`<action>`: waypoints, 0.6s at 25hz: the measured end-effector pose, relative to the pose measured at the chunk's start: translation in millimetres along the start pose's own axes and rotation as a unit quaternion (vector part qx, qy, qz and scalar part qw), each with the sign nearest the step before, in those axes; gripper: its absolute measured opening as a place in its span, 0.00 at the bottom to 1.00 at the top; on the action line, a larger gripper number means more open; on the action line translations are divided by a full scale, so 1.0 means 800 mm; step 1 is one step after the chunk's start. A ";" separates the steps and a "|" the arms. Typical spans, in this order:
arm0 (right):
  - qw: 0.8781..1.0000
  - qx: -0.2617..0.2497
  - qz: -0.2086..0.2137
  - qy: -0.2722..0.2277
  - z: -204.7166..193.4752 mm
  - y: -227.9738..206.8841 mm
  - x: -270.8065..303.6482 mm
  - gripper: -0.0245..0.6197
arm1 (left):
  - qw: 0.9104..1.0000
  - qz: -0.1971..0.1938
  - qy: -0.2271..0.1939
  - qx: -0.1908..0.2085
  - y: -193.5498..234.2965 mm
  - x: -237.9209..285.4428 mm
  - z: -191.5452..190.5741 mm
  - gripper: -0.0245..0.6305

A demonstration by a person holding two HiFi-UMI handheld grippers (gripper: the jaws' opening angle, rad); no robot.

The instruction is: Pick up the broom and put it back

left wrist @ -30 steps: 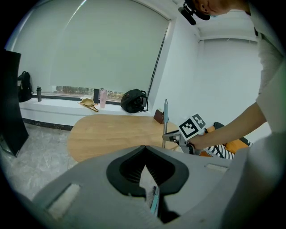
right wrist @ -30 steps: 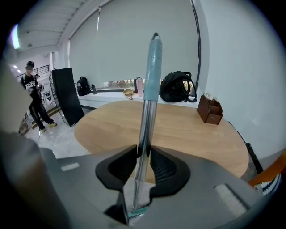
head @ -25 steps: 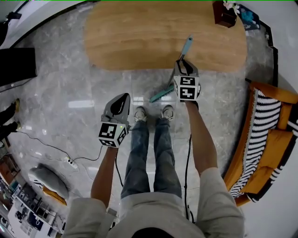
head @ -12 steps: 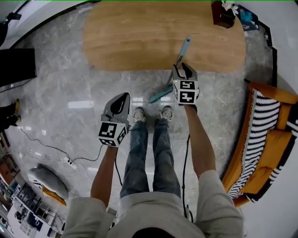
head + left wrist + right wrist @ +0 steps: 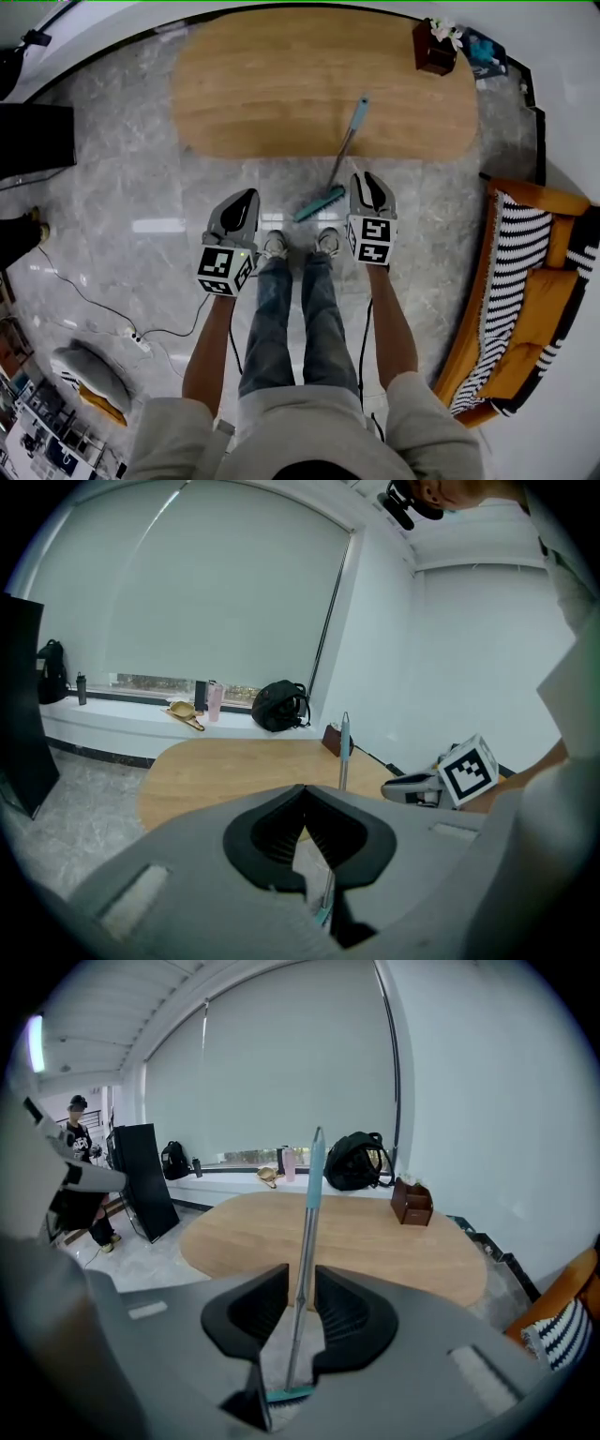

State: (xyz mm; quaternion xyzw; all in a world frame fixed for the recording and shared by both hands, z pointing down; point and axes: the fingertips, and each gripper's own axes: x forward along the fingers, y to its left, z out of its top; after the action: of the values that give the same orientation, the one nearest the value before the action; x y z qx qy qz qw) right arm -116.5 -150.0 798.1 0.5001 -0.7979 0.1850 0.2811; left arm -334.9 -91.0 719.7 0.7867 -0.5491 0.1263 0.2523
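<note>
The right tool (image 5: 302, 1277) is narrowly open, its jaws having just been closing, and grips nothing. The broom (image 5: 310, 1194) only lines up with the gap in the right gripper view. In the head view it stands apart, just beyond the tool and to its left.

The left tool (image 5: 302, 787) has its jaws together at the tips and is empty.

The broom has a teal head on the floor (image 5: 141, 187), a thin grey shaft and a teal grip. It leans upright against the near edge of the oval wooden tabletop (image 5: 281, 84).

Both forearms reach forward, one on each side of the person's legs, and the tools tilt downward towards the tabletop, level with the shoes (image 5: 274, 246).
</note>
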 end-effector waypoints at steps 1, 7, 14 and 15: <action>1.000 0.002 -0.004 -0.002 0.000 -0.001 -0.013 0.16 | 1.000 0.000 -0.002 0.001 -0.002 -0.001 0.006 0.03; 0.999 0.007 -0.028 -0.018 0.020 -0.014 -0.075 0.09 | 1.000 0.002 -0.021 0.008 -0.009 -0.011 0.044 0.03; 0.998 0.009 -0.043 -0.052 0.083 -0.034 -0.123 0.04 | 0.999 0.008 -0.048 0.018 -0.020 -0.039 0.100 0.03; 0.997 0.007 -0.044 -0.059 0.095 -0.036 -0.127 0.04 | 0.998 0.009 -0.052 0.020 -0.022 -0.041 0.108 0.03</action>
State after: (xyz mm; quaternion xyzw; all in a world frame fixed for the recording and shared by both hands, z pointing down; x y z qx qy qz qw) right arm -75.5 -135.3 675.3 0.5462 -0.7893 0.1481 0.2381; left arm -337.5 -106.8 626.9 0.7919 -0.5662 0.0981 0.2065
